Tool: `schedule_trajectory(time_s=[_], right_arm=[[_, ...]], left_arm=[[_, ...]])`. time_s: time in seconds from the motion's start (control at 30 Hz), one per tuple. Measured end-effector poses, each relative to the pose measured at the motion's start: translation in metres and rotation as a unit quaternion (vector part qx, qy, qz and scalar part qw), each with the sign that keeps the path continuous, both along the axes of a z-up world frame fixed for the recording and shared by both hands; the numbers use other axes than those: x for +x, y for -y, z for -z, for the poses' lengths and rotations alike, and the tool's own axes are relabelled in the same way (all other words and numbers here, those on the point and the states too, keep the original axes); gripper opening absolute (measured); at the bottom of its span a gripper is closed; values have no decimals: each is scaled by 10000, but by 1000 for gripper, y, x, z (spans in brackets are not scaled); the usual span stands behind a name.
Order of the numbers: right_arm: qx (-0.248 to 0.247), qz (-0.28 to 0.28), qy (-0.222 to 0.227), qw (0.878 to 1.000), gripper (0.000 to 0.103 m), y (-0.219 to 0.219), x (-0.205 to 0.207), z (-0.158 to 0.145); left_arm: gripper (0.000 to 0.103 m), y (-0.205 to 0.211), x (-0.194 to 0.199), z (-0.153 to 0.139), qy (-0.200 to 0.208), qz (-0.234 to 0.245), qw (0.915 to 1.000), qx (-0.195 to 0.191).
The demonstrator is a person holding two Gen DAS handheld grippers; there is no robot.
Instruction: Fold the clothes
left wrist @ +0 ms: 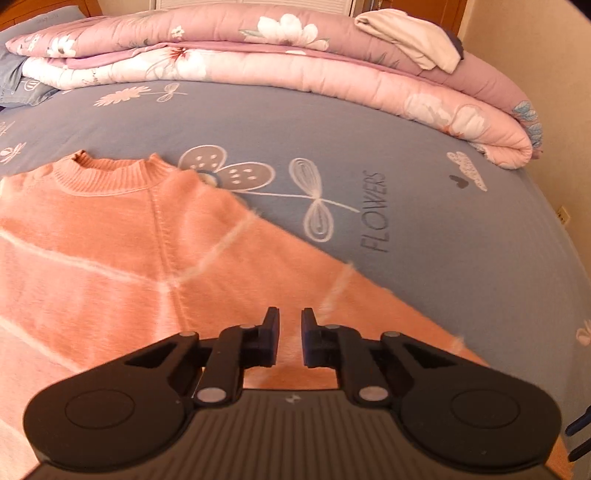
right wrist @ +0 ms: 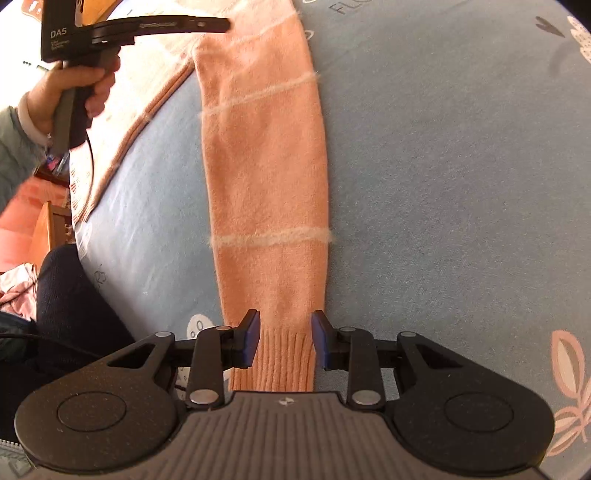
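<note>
An orange knit sweater (left wrist: 110, 251) with thin white stripes lies flat on the blue bedsheet (left wrist: 424, 258), collar away from me. My left gripper (left wrist: 290, 334) hovers over the sweater's shoulder and sleeve top, jaws a small gap apart, holding nothing. In the right wrist view the sweater's sleeve (right wrist: 266, 177) stretches straight away over the sheet. My right gripper (right wrist: 284, 339) is open, its blue-padded fingers either side of the ribbed cuff (right wrist: 284, 362). The left gripper (right wrist: 155, 27) also shows there, held by a hand above the sweater body.
A folded pink floral quilt (left wrist: 295, 62) lies along the far side of the bed with a white cloth (left wrist: 410, 33) on top. The bed edge and the person's dark-clad leg (right wrist: 74, 314) are at the left in the right wrist view.
</note>
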State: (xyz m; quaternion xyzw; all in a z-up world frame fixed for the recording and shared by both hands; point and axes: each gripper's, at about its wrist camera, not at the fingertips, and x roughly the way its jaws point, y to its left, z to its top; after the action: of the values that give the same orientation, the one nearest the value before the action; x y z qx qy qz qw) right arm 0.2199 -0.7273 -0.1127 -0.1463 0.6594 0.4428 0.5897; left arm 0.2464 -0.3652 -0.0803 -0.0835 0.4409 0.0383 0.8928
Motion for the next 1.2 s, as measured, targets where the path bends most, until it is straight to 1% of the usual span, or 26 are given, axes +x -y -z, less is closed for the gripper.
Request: schedule_trajectory(time_s=[0.07, 0.1, 0.13, 0.2, 0.3, 0.33, 0.37, 0.43, 0.47, 0.53, 0.57, 0.6, 0.63, 0.67, 0.7, 0.77, 0.8, 0.87, 0.93, 0.97, 1.0, 1.03, 1.07, 1.1, 1.17, 1.2], right_arm=[[23, -37, 12, 10000, 35, 0, -1, -2], [43, -38, 21, 10000, 35, 1, -1, -3], [58, -22, 20, 10000, 35, 2, -2, -4], [83, -32, -36, 10000, 35, 4, -3, -4], [104, 3, -70, 9999, 35, 2, -13, -2], [118, 24, -70, 9999, 35, 1, -15, -1], [134, 31, -86, 9999, 35, 0, -20, -1], [153, 22, -90, 9998, 35, -4, -25, 2], [150, 4, -96, 9998, 35, -6, -27, 2], [89, -72, -48, 9999, 36, -11, -32, 5], [38, -117, 21, 9999, 37, -12, -35, 6], [-4, -164, 53, 9999, 40, -11, -37, 7], [-24, -179, 27, 9998, 41, -8, -38, 8], [-45, -157, -33, 9999, 41, -4, -39, 11], [-80, -120, -60, 9999, 41, 0, -40, 14], [-78, 27, -93, 9999, 41, 8, -39, 18], [4, 168, -204, 9997, 41, 13, -35, 20], [131, 466, -442, 9978, 41, 20, -31, 29], [272, 697, -794, 9940, 42, 28, -26, 42], [403, 894, -1007, 9901, 42, 33, -22, 49], [553, 1127, -1236, 9844, 43, 38, -19, 55], [666, 1309, -1428, 9788, 43, 43, -16, 61], [735, 1396, -1534, 9755, 43, 46, -14, 63], [789, 1448, -1606, 9731, 43, 49, -13, 65], [862, 1398, -1584, 9736, 42, 51, -13, 65], [842, 1375, -1537, 9749, 35, 52, -14, 64]], left_arm=[[9, -20, 1, 3, -151, -105, 9998, -74], [9, -28, 0, 5, -147, -230, 9996, -46], [13, -35, 0, 7, -161, -336, 9993, -41], [18, -44, 4, 17, -471, -440, 9976, -237], [18, -36, 2, 30, -615, -329, 9976, 44], [21, -30, 2, 31, -620, -346, 9974, 94], [29, -24, 2, 30, -609, -289, 9976, 138], [31, -8, 5, 29, -593, -47, 9980, 213], [33, -1, 7, 31, -642, 161, 9977, 152], [34, 13, 9, 32, -660, 349, 9958, 521], [34, 14, 9, 30, -653, 336, 9958, 553], [34, 12, 8, 28, -628, 242, 9967, 463], [34, 7, 6, 24, -549, 154, 9980, 272], [35, 3, 3, 19, -470, 68, 9988, 85], [36, 2, 0, 15, -372, 31, 9993, -10], [40, 2, -4, 7, -294, 28, 9996, 16], [40, 4, -5, 5, -298, 45, 9995, 27], [40, 11, -8, 0, -258, 184, 9995, -80], [41, 27, -14, -2, -208, 419, 9985, -299], [43, 36, -17, -3, -184, 561, 9973, -426], [46, 48, -21, -2, -175, 746, 9952, -609], [55, 61, -26, -1, -167, 930, 9924, -789], [63, 74, -29, 3, -206, 1119, 9892, -919], [64, 88, -33, 7, -245, 1308, 9856, -1048], [66, 115, -39, 17, -382, 1640, 9777, -1251], [66, 126, -41, 23, -485, 1723, 9758, -1255]])
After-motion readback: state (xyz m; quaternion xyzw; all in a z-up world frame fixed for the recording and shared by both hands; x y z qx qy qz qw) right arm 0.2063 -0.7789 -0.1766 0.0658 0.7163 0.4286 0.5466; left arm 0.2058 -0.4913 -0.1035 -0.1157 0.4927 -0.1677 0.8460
